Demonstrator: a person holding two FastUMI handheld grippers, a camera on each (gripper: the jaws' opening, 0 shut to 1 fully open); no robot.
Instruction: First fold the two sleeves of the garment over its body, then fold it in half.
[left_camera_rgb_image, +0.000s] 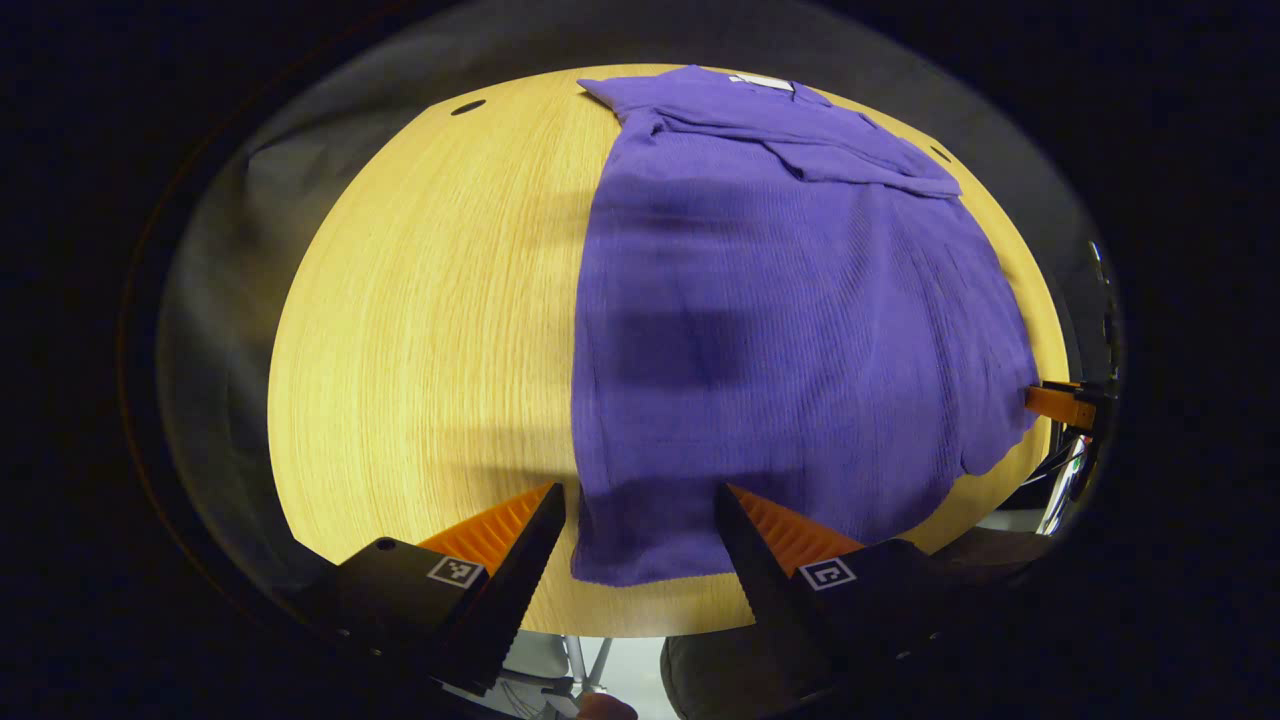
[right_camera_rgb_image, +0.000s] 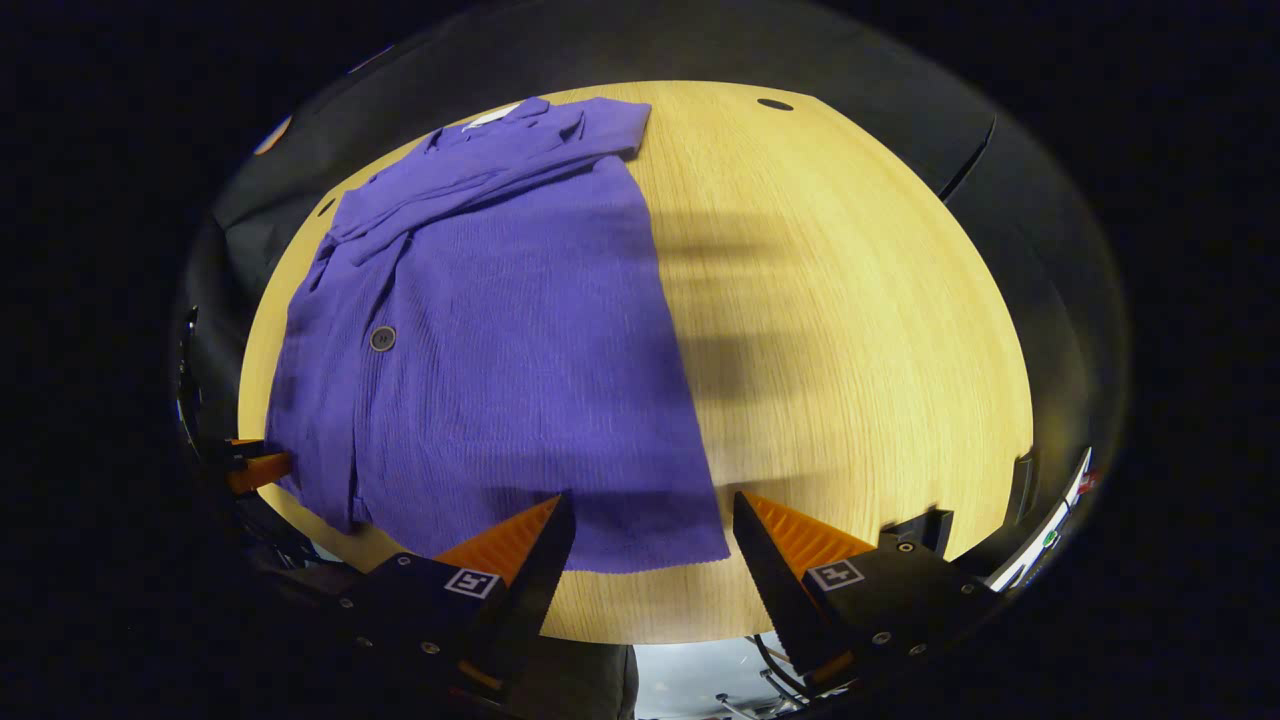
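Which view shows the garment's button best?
The right gripper view: the button sits clearly on the purple garment, near its front edge. In the left gripper view the garment spreads across the table, but I can't make out a button.

The surface (left_camera_rgb_image: 420, 330) was a light wood-grain top with a rounded outline, and a small dark hole (left_camera_rgb_image: 467, 107) sat near its far edge. A purple ribbed cardigan (left_camera_rgb_image: 790, 330) lay flat on it, sleeves folded across the upper body, its hem close to the near edge. In the right gripper view the cardigan (right_camera_rgb_image: 500, 350) showed one dark button (right_camera_rgb_image: 382, 338).
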